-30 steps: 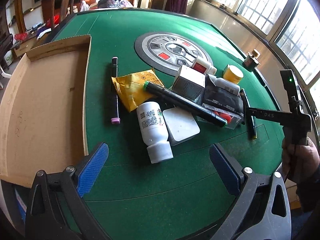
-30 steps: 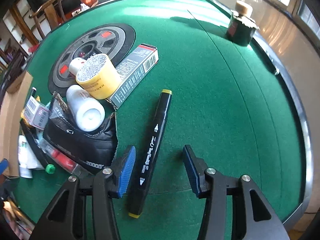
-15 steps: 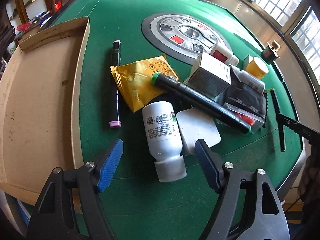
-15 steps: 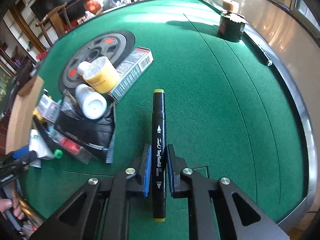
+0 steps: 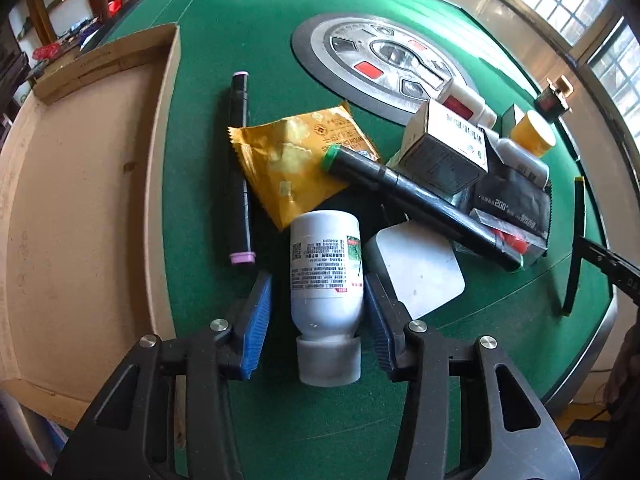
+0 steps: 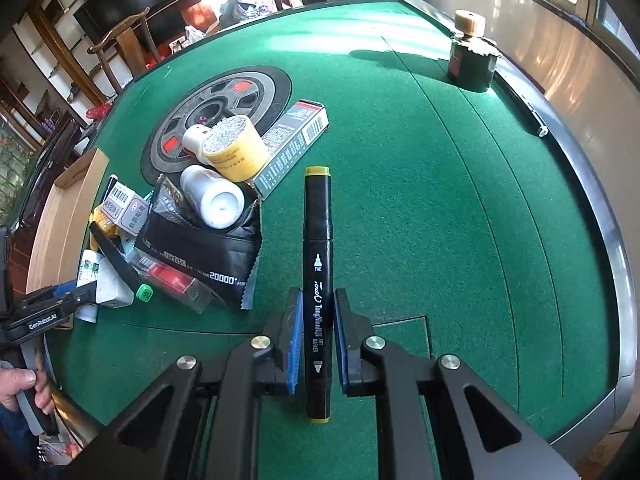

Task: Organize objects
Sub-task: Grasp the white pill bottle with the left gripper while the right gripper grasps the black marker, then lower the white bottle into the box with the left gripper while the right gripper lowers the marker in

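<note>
Between the blue pads of the left claw point(image 5: 318, 320) lies a white bottle point(image 5: 326, 276), cap toward the camera; the jaws have just been closing, with the right pad at the bottle and a gap at the left pad. Just beside the bottle sits a white square box point(image 5: 420, 270), with a yellow packet point(image 5: 296, 160) and a black green-capped marker point(image 5: 420, 200) beyond, and a cardboard tray point(image 5: 80, 200) to the left on the green desk point(image 5: 248, 20). The right claw point(image 6: 317, 336) is clamped on a black yellow-tipped marker point(image 6: 318, 260), pointing away over the desk.
</note>
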`<state>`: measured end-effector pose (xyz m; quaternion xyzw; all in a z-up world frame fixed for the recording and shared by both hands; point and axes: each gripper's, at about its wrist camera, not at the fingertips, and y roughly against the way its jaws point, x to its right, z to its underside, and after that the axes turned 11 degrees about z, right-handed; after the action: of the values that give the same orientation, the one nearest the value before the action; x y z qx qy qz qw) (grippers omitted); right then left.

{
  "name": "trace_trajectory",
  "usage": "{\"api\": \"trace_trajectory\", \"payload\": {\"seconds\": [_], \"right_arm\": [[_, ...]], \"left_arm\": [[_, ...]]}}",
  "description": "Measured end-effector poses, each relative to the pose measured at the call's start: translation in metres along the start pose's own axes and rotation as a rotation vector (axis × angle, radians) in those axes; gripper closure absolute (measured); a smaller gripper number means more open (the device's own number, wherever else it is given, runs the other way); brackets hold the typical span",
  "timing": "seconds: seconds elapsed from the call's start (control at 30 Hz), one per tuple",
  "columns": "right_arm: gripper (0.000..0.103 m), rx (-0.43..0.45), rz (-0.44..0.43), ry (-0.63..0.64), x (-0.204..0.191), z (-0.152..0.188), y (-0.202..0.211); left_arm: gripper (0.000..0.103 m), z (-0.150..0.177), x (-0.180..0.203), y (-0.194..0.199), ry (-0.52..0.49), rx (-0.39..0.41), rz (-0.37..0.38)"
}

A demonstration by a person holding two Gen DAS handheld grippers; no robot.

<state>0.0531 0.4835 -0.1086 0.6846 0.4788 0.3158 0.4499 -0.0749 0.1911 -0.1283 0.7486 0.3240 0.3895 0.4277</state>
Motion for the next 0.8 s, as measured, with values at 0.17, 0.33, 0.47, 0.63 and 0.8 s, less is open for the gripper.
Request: {"api": "trace_trajectory", "payload": {"seconds": [0.17, 0.33, 0.47, 0.63, 0.8], "right_arm": [[0.090, -0.028, 0.000, 0.008, -0.004, 0.004, -0.009], [0.090, 0.004, -0.017, -0.012, -0.001, 0.006, -0.001], [0.090, 0.016, -0.039, -0.013, -0.006, 0.004, 0.006], [0.090, 0.040, -0.082, 0.022, -0.025, 0.001, 0.020], [0.090, 0.041, -0.140, 0.069, -0.055, -0.002, 0.031]], "left_arm": [[0.069, 0.000, 0.009, -0.004, -0.060, 0.020, -0.039], [0.069, 0.015, 0.015, 0.015, -0.071, 0.094, 0.022], [0.069, 0.019, 0.020, 0.032, -0.077, 0.140, 0.067], [0.069, 0.024, 0.015, 0.053, -0.073, 0.186, 0.073], [0.069, 0.027, 0.002, 0.078, -0.048, 0.238, 0.071]]}}
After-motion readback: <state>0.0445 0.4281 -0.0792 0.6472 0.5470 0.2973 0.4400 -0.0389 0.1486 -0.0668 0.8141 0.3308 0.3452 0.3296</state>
